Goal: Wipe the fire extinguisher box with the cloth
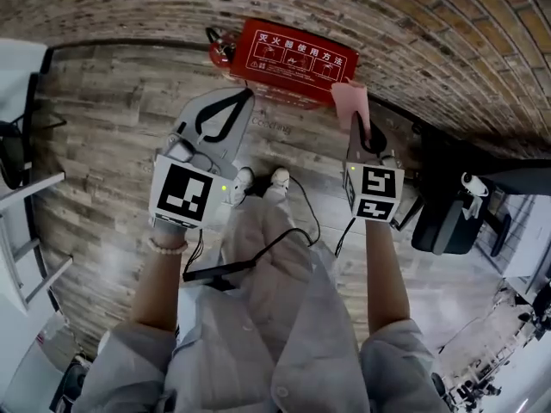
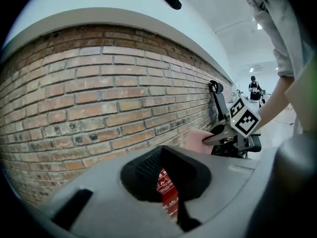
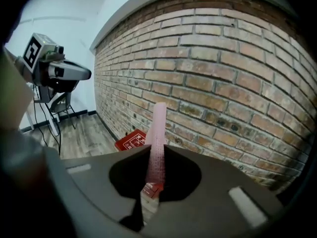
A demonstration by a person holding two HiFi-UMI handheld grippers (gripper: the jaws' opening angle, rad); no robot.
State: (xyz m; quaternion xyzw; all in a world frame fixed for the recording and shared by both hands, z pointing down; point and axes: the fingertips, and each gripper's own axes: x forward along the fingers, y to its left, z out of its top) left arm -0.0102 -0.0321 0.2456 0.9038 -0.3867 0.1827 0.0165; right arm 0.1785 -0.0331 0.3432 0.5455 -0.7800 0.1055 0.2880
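The red fire extinguisher box (image 1: 293, 58) stands on the wooden floor against the brick wall, its white-printed top facing me. My right gripper (image 1: 357, 126) is shut on a pink cloth (image 1: 351, 101), which sticks up past the jaws and hangs over the box's right end. In the right gripper view the cloth (image 3: 158, 138) rises between the jaws, with the box (image 3: 130, 140) below and to the left. My left gripper (image 1: 244, 99) hovers near the box's front left, its jaws together and holding nothing. A sliver of the box (image 2: 169, 192) shows through them.
A red extinguisher (image 1: 221, 46) with a black hose lies at the box's left end. A black office chair (image 1: 448, 213) stands to the right and a white frame (image 1: 26, 196) to the left. The brick wall (image 1: 413, 24) runs behind the box. White shoes (image 1: 258, 179) and a black cable lie below.
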